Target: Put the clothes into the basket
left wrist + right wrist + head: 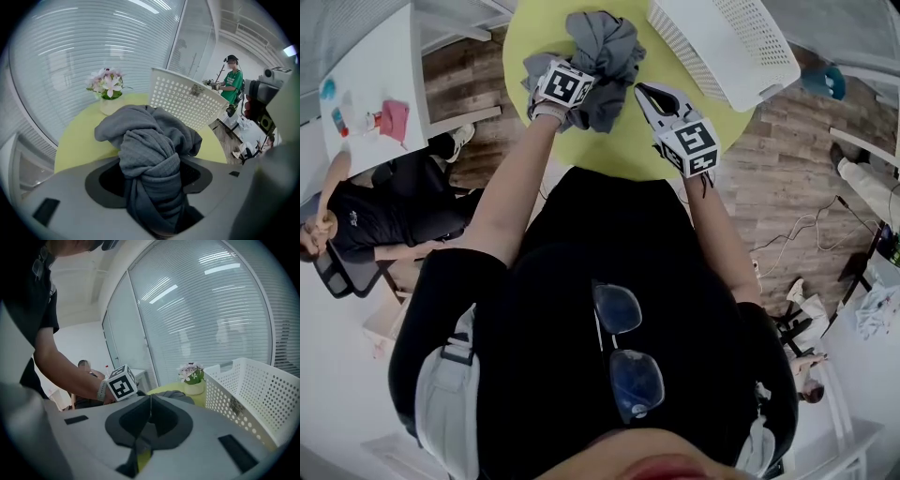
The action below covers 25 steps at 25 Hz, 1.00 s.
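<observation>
Your L gripper is clamped on 1 grey garment — bunched over the yellow table. R gripper — jaws together, empty. 1 white basket nearby, 1 flower pot.

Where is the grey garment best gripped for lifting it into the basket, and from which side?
Probably at the bunched, twisted knot in its middle, coming down from above, where the left tool is clamped. The grey garment is crumpled into a heap, so its thick folds fill the jaws and the loose ends can hang free.
</observation>
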Motion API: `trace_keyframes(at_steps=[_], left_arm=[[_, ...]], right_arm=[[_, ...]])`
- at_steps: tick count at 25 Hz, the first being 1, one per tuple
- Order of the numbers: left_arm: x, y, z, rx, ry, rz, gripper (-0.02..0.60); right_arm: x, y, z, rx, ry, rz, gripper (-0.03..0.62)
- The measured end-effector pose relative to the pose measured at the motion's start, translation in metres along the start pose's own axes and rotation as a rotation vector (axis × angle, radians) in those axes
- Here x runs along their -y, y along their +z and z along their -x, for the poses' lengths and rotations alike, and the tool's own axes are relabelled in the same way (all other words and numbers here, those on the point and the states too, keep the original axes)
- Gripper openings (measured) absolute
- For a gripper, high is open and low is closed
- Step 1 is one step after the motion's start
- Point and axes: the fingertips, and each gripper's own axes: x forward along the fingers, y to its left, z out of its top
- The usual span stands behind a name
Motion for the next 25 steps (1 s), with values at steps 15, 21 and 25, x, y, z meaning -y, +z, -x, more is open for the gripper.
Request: trace_keyframes(at_steps=[15, 21, 25], left_arm=[[0.070, 0.090, 0.079, 0.079, -0.019, -0.276, 0.311], [0.097, 0.119, 0.105, 0.062, -0.051, -0.370, 0.311], [0.114, 0.139, 0.120, 0.045, -0.075, -0.456, 0.311]], right_arm=[[0.019, 0.033, 0.045, 0.066, -0.097, 0.136, 0.028], [0.025, 0.059, 0.065, 0.116, -0.127, 0.178, 0.028], [0.033, 0.080, 0.082, 0.167, -0.141, 0.159, 0.028]])
